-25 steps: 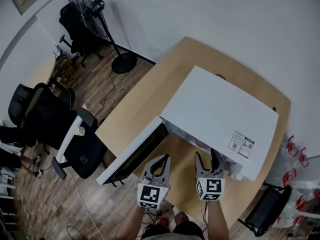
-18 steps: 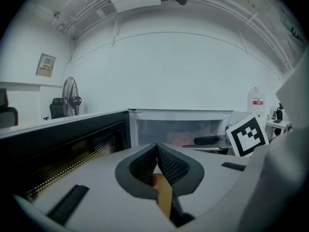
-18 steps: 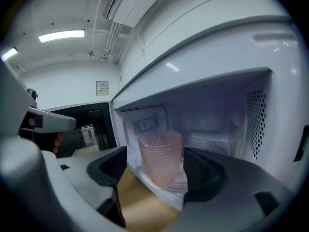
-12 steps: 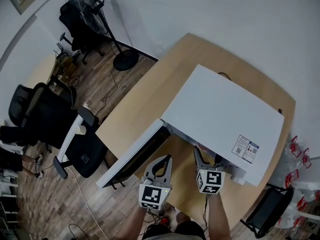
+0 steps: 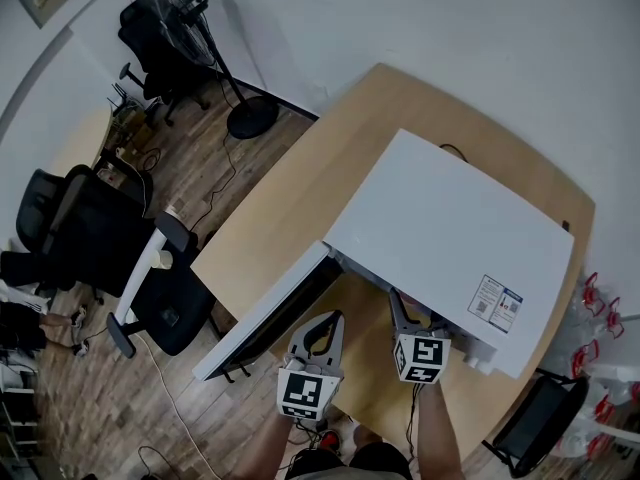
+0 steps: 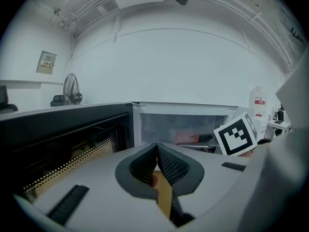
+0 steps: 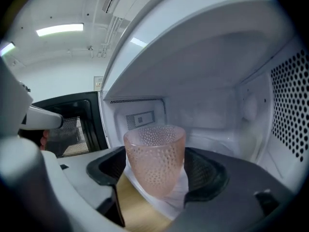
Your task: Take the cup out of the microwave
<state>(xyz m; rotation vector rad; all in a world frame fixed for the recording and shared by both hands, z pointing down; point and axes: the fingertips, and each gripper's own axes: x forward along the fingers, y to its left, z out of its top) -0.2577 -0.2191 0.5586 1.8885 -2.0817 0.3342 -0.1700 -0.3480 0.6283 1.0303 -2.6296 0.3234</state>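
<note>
One pink cup (image 7: 155,161), one open microwave (image 5: 440,238), one fan (image 5: 165,8)

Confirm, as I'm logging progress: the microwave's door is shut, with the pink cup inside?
No: the door is open, as the head view shows. The pink cup is inside the microwave.

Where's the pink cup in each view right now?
Head view: not visible, hidden under the microwave top.
Left gripper view: faint pinkish patch inside the cavity, probably the cup.
Right gripper view: cup dead centre, inside the cavity mouth.
Shared landmark: the open door, left in every view.
</note>
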